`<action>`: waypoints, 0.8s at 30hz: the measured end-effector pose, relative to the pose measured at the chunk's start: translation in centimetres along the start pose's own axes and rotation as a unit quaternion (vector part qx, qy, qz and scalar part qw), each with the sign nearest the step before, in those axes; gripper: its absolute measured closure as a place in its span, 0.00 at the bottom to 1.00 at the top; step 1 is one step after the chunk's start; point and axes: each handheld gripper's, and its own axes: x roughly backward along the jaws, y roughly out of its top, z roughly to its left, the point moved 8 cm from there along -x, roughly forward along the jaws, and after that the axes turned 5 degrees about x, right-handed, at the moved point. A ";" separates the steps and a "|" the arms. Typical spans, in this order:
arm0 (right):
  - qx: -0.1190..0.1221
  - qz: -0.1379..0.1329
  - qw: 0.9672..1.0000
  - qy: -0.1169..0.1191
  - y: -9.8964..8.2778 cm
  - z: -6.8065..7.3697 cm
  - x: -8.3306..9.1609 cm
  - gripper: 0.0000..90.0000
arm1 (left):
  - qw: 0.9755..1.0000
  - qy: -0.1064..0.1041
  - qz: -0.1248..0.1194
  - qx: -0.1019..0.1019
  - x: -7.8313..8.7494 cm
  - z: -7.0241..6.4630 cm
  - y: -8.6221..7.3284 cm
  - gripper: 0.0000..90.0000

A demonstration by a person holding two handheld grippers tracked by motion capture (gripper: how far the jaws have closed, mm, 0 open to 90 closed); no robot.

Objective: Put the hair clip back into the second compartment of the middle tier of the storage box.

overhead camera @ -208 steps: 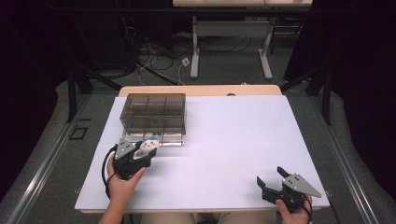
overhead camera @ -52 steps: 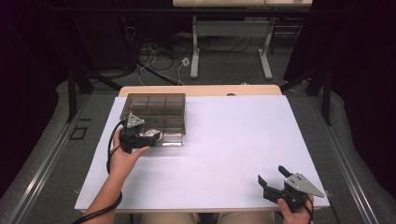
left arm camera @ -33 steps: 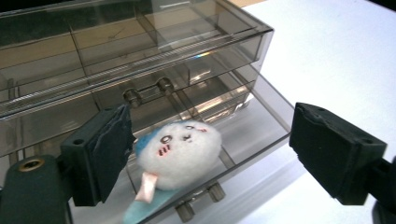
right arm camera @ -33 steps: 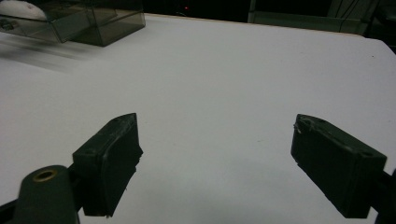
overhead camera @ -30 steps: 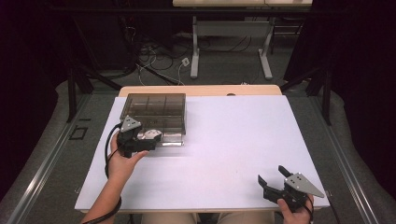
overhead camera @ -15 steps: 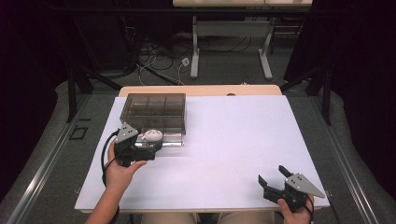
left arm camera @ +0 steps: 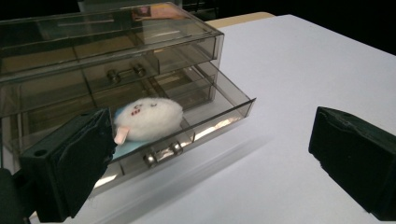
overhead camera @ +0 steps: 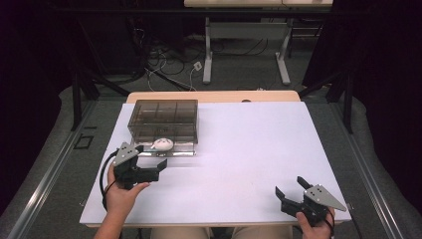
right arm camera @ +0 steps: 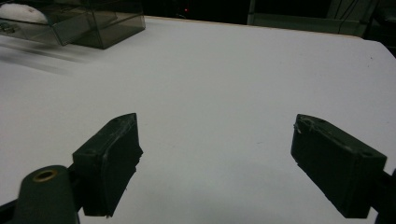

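Smoky plastic drawer box (overhead camera: 163,119) sat upper left with a white plush (overhead camera: 162,144) in its open drawer (left arm camera: 187,126); both grippers, left gripper (overhead camera: 149,167) and right gripper (overhead camera: 291,189), gaped empty.

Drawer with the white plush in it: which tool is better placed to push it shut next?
Left, probably. The left tool is open right before the pulled-out drawer holding the plush; the right tool sits open at the table's near right corner, far away.
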 end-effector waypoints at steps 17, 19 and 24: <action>0.000 0.001 1.000 -0.001 0.0 0.0 0.0 0.17 | 0.999 0.021 -0.022 0.044 2.0 1.5 -3.4 0.01; 0.001 0.002 1.000 -0.003 0.0 -0.1 0.1 0.17 | 0.999 0.022 -0.021 0.045 2.2 1.5 -3.8 0.01; 0.000 0.000 1.000 0.000 0.0 -0.1 0.0 0.17 | 0.998 0.032 -0.017 0.044 2.7 1.9 -4.8 0.01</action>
